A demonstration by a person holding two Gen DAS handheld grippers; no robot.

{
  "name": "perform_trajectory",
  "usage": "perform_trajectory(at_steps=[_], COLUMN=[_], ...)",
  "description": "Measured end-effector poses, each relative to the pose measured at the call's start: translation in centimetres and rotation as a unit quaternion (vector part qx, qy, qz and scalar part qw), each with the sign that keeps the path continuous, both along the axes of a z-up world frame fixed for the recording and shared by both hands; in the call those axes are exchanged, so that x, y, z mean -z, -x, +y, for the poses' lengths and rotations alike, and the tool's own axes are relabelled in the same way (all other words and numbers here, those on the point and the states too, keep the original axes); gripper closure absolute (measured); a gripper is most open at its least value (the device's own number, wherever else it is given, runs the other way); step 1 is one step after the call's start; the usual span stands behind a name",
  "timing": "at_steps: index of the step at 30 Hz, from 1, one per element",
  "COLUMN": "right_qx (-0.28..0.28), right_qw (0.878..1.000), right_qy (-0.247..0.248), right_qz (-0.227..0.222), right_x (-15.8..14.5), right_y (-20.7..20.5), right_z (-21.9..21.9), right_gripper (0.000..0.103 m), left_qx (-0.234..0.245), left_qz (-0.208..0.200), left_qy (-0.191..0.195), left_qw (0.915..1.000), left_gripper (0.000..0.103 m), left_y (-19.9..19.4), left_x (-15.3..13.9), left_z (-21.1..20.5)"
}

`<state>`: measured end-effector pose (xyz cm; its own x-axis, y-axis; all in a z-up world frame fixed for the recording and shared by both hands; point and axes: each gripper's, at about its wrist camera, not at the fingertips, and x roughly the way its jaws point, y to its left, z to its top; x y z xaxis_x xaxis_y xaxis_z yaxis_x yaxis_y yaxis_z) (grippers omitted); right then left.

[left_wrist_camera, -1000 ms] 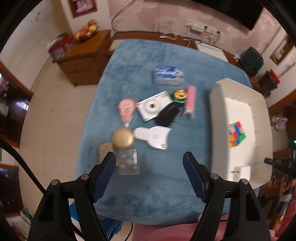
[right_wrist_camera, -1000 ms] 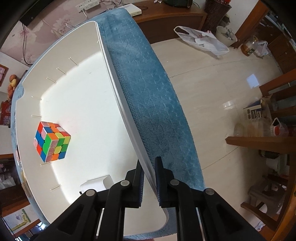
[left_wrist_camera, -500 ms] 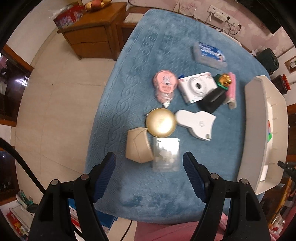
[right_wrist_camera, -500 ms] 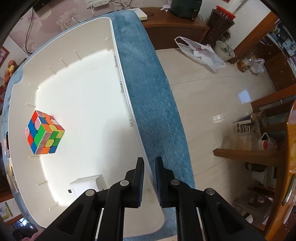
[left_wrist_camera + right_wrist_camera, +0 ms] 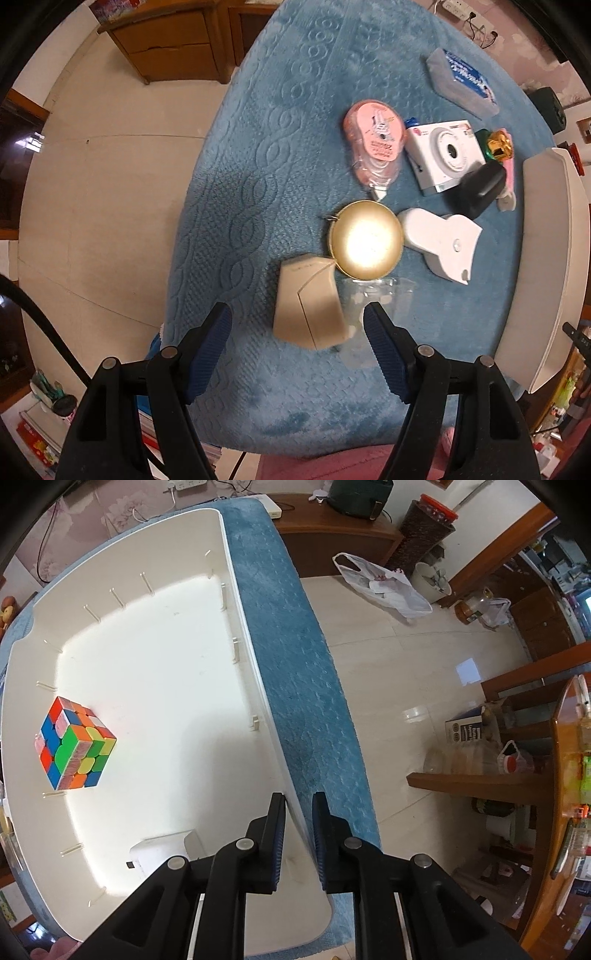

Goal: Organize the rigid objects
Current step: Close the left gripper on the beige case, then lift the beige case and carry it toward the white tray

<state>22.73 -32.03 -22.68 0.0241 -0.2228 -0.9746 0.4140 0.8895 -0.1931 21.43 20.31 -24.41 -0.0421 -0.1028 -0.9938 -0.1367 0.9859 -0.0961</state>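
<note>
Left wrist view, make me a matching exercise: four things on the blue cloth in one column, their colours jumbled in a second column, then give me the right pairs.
Things:
1. round tin
2. tape dispenser
3. camera
4. wedge-shaped box

Colours:
A. white
B. beige
C. gold
D. pink

Pairs: 1-C, 2-D, 3-A, 4-B.

A beige box (image 5: 308, 302) is seen flat at 6 o'clock; a cube (image 5: 74, 744) is held in the bin (image 5: 236, 602) at 9.
</note>
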Motion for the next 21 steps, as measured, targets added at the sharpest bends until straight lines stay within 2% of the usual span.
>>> perform_trajectory(at_steps=[4, 11, 16, 21], right_qx=[-0.002, 0.011, 0.009, 0.017], right_qw=[1.000, 0.999, 0.999, 0.999], right_qy=[0.010, 0.031, 0.042, 0.042], right_qz=[0.006, 0.013, 0.020, 0.021], right_x=[-0.1, 0.3, 0.2, 0.2], right_y=[-0.1, -0.5, -0.6, -0.7], right_z=[0.4, 0.9, 1.3, 1.2], right_gripper=[0.088, 0.086, 0.085, 0.085], left_qx=[-0.003, -0.011, -0.019, -0.014], left_qz=[0.019, 0.035, 0.053, 0.067], left_qy=[0.011, 0.063, 0.103, 0.112], left_qw=[0.9998, 0.9973, 0.9931, 0.9913], left_gripper=[0.036, 0.039, 0.053, 0.056], left_y=[-0.5, -1.2, -1.7, -2.2], left_x=[1.1, 2.2, 3.0, 4.1], left_z=[0.9, 2.4, 3.0, 3.3])
